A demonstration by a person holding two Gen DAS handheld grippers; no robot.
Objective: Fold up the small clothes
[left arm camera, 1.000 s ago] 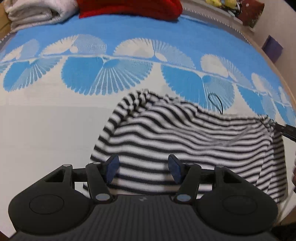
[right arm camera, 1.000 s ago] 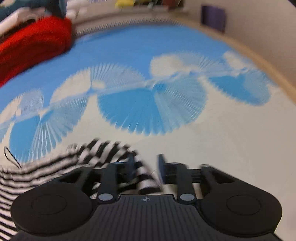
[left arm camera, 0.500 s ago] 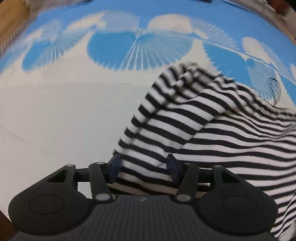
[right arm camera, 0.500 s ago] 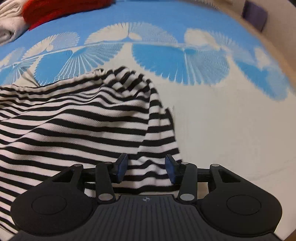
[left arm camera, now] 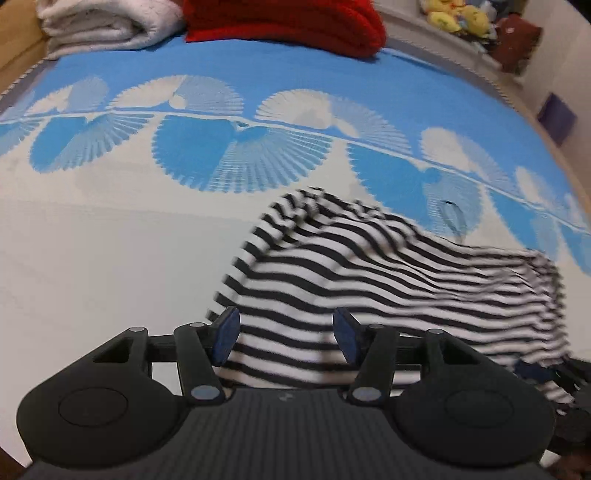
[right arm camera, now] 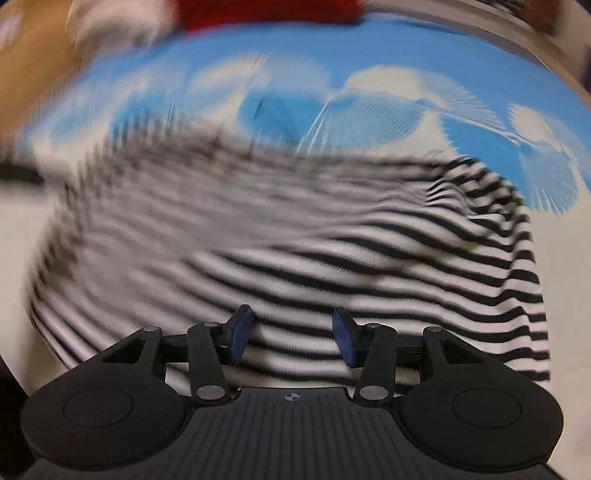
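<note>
A small black-and-white striped garment [left arm camera: 388, 280] lies bunched on the blue-and-white patterned cover [left arm camera: 110, 258]. My left gripper [left arm camera: 286, 334] is open over its near left edge, the cloth showing between the blue pads. In the right wrist view the same striped garment [right arm camera: 332, 251] fills the middle, heavily blurred on the left. My right gripper [right arm camera: 291, 334] is open above its near edge, nothing pinched. Part of the other gripper [left arm camera: 554, 373] shows dark at the right edge of the left wrist view.
A folded white towel [left arm camera: 107, 22] and a red knit item [left arm camera: 284, 18] lie at the far edge of the cover. Yellow soft toys [left arm camera: 458, 16] and a purple box [left arm camera: 557, 118] sit beyond it on the right. A thin dark loop [left arm camera: 452, 216] lies behind the garment.
Both views have shifted back and up, showing more of the cover and far items. The right view swung left across the garment and is now blurred. Both grippers stay open.
</note>
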